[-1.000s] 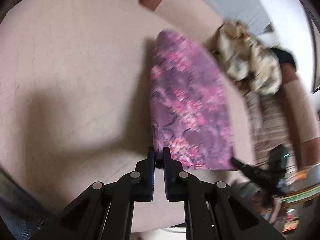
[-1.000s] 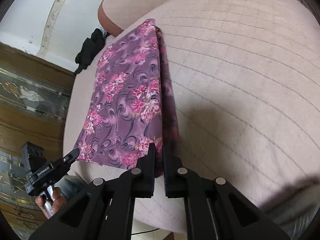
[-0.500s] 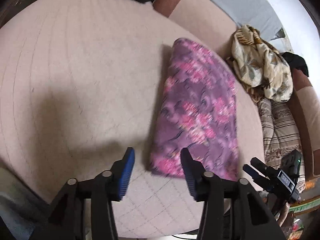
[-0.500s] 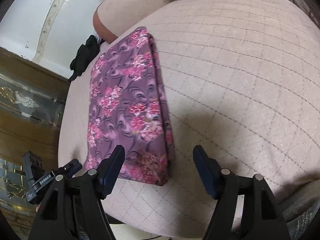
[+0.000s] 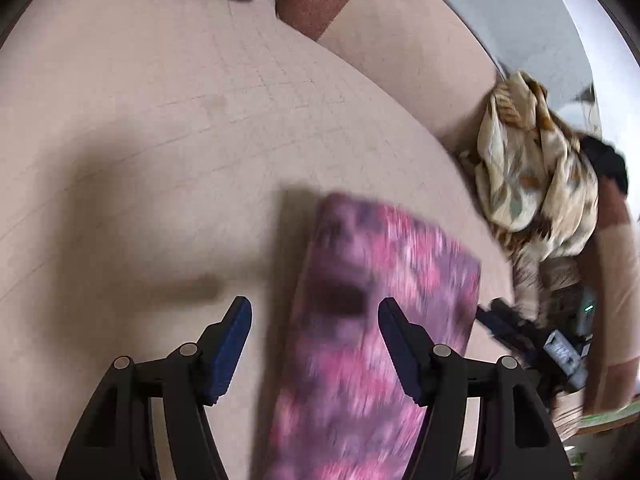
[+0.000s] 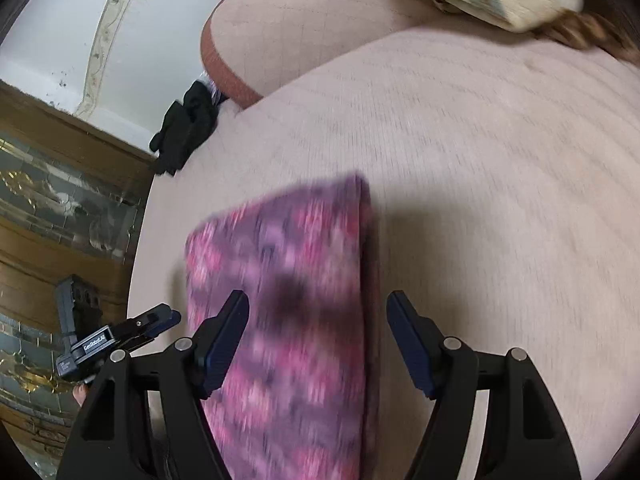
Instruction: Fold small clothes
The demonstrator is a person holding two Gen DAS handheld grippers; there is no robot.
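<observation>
you had both claws wide, jaws just opened: the folded cloth (image 5: 372, 320) lay free on the cushion (image 5: 160, 120), under the left claw (image 5: 315, 346) and right claw (image 6: 317, 344), apparently released.

A beige quilted cushion (image 5: 168, 128) fills the view. A crumpled cream patterned cloth (image 5: 536, 168) and a black bundle (image 6: 186, 128) lie at its edges.

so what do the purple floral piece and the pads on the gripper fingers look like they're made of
The purple floral cloth: a thin, soft woven fabric, probably matte; it lies flat in stacked layers with a crisp folded edge. Motion blur hides the weave.

The finger pads: dark blue, seemingly ribbed rubber or soft plastic, set on glossy black hard-plastic fingers.

The surface below: beige quilted textile, with stitched grid lines.
</observation>
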